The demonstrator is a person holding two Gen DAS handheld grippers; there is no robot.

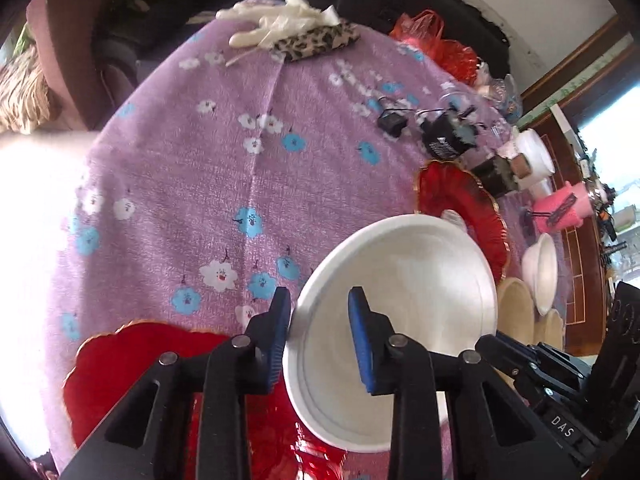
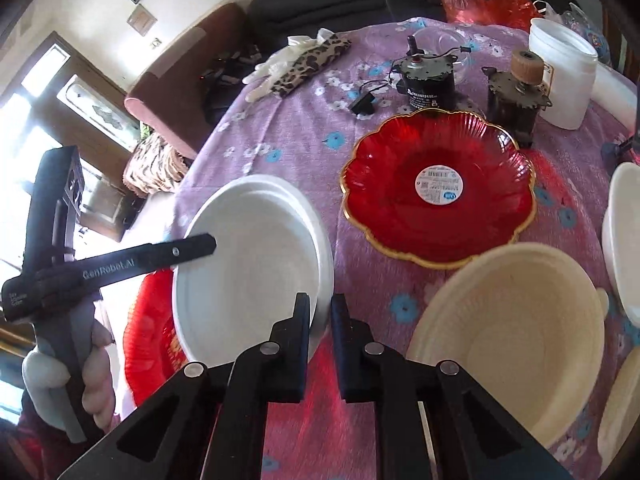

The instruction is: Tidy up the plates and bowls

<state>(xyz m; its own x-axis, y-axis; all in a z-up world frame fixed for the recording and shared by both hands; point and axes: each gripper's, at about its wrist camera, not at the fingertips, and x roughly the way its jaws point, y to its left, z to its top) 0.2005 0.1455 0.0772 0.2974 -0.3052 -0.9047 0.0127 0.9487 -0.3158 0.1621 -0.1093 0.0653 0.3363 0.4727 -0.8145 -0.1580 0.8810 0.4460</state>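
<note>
A white bowl (image 1: 404,300) is tilted up above a red plate (image 1: 132,364) at the near left. My left gripper (image 1: 320,336) straddles its left rim, one blue finger inside and one outside, with a gap to the rim, so it reads as open. In the right wrist view my right gripper (image 2: 320,320) has its jaws around the same white bowl's (image 2: 248,264) right rim, nearly closed on it. A second red plate (image 2: 438,186) with a round label lies beyond. A cream bowl (image 2: 512,332) sits at the right.
Purple flowered cloth (image 1: 192,184) covers the table. Two small motors (image 2: 428,80) and a white tub (image 2: 564,76) stand at the back. Gloves and a leopard-print cloth (image 2: 308,64) lie far left. More white and cream bowls (image 2: 624,240) sit at the right edge.
</note>
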